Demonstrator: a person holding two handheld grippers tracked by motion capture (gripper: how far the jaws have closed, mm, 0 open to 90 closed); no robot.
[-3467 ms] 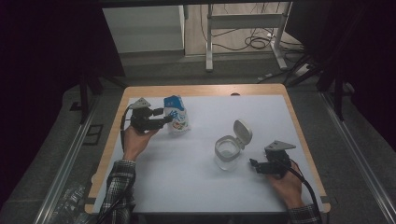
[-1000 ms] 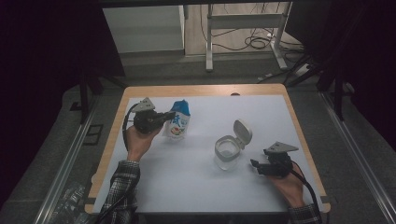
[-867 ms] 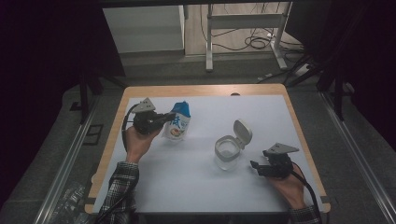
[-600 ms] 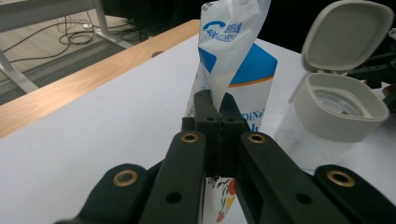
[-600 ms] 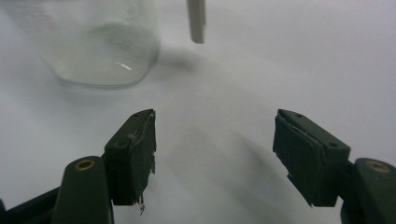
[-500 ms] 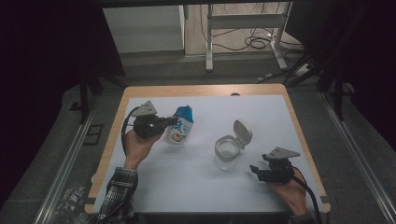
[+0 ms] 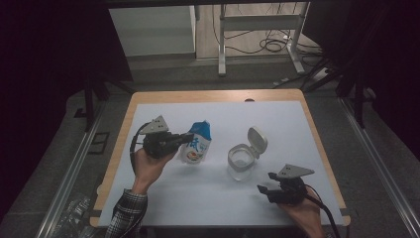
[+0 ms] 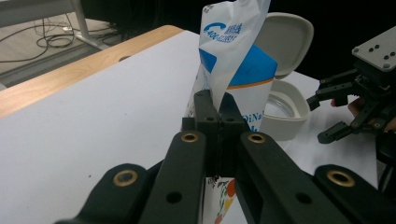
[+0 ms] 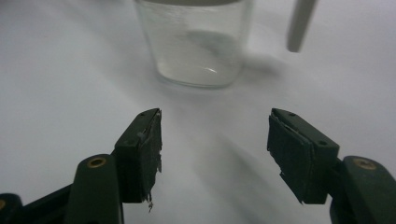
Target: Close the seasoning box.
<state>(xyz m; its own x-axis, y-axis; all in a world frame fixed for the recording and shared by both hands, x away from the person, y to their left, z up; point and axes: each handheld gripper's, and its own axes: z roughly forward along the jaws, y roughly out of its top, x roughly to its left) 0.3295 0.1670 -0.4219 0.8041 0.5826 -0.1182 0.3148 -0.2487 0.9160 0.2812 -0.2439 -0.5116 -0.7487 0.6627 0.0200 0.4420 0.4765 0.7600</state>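
My left gripper [image 7: 184, 139] is pinched tight on the blue and white bag [image 7: 198, 144], and I have carried it from the far left closer to the open jar [image 7: 241, 161]. My right gripper [image 7: 265, 190] waits wide open near the jar. Pouring looks close.

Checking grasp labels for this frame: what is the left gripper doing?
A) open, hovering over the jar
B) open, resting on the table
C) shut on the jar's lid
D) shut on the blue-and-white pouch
D: in the left gripper view the left gripper has its jaws pressed together on the edge of the blue-and-white pouch, while the jar stands apart with its lid flipped open.
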